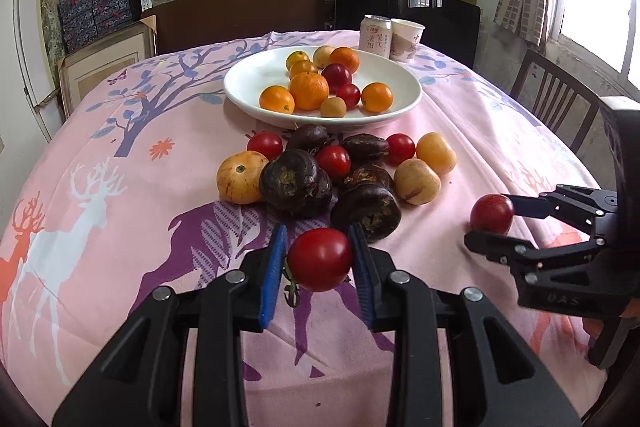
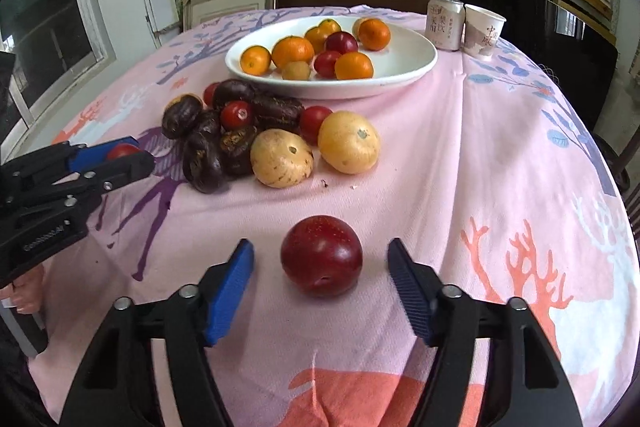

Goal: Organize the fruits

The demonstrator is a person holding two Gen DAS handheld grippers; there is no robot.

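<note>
My left gripper (image 1: 318, 231) is shut on a red cherry tomato (image 1: 320, 259), held just above the pink cloth; the right wrist view shows that tomato (image 2: 122, 150) between the blue pads at far left. A dark red plum (image 2: 322, 261) lies on the cloth between the fingers of my right gripper (image 2: 320, 245), which stands open with gaps on both sides. A white plate (image 1: 248, 87) at the back holds several oranges, small red fruits and a brown one. In front of it sits a pile of dark purple fruits (image 1: 296, 183), yellow fruits (image 1: 240, 183) and tomatoes (image 1: 333, 161).
A drink can (image 1: 375, 33) and a paper cup (image 1: 406, 41) stand behind the plate. A wooden chair (image 1: 556, 99) is at the table's right edge. Shelves of boxes fill the back wall. Bare cloth lies to the right of the pile.
</note>
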